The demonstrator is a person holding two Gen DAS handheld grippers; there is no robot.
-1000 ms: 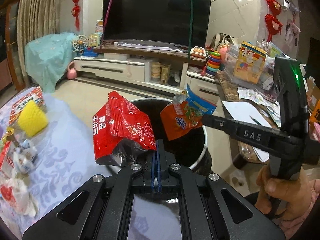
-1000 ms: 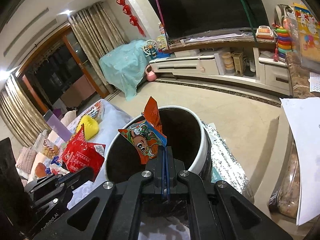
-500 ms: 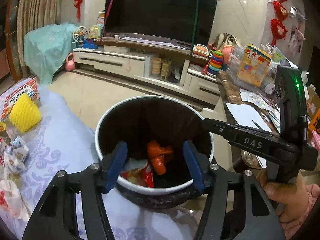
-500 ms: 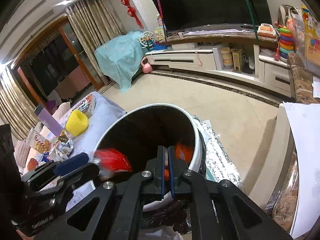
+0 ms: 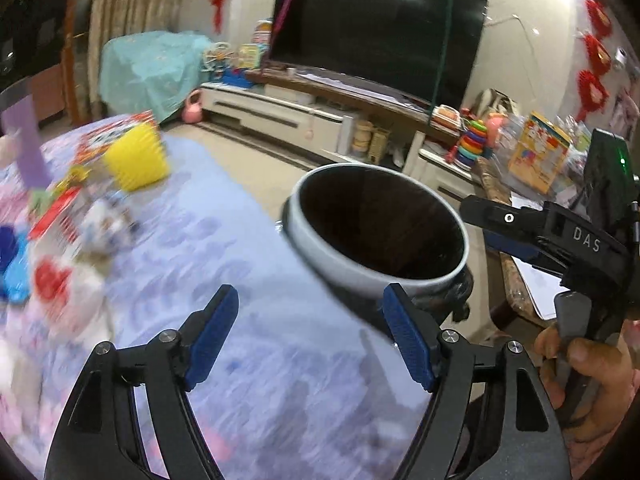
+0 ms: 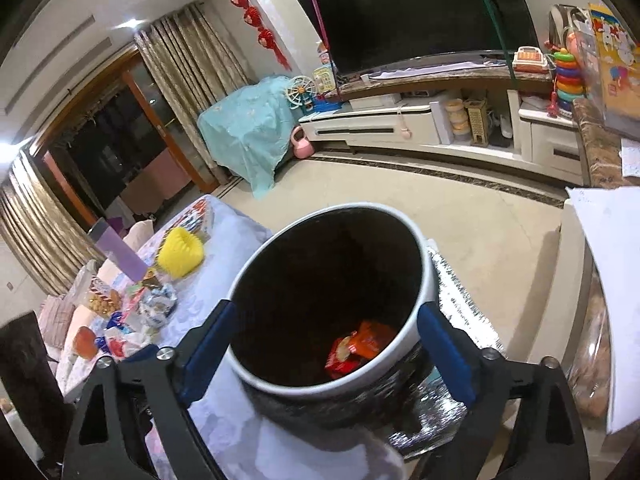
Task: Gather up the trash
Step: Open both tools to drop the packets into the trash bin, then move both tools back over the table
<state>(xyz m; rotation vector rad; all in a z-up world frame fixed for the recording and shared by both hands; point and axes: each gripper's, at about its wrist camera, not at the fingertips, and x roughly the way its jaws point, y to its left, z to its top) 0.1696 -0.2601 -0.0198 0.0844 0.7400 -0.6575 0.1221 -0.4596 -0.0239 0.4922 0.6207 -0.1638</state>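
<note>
Left gripper [image 5: 308, 336]: fingers spread and opening further, nothing between the blue ribbed pads. A second ago they pinched a red snack bag over the bin; now they hang over the table, off to the bin's left.
Right gripper [image 6: 322, 354]: fingers spread wide and opening, empty — the orange wrapper they pinched a second ago is gone. Seen through them is the bin's mouth.
Change: both wrappers have dropped. That pair of trash is collected, so I judge both hands free for the next pick.
Wrappers [image 6: 354, 350]: crinkled foil-plastic, red and orange, lying crumpled at the bottom of the bin.
Bin [image 6: 400, 336]: round, with a smooth pale rim and a dark, glossy inside; it stands just beside the table edge.
Table [image 5: 248, 248]: covered by a soft lilac cloth with a faint printed pattern, blurred in the left view.
Trash left [image 6: 158, 300]: a loose cluster of small crumpled packets on the far part of the table, well apart from the bin — more to collect, by my reading.
Yellow cup [image 6: 180, 252]: ridged and pleated, beyond the packets; whether it is trash I cannot tell.
Far: tiled floor, a low white cabinet and a dark TV [image 6: 420, 12].
</note>
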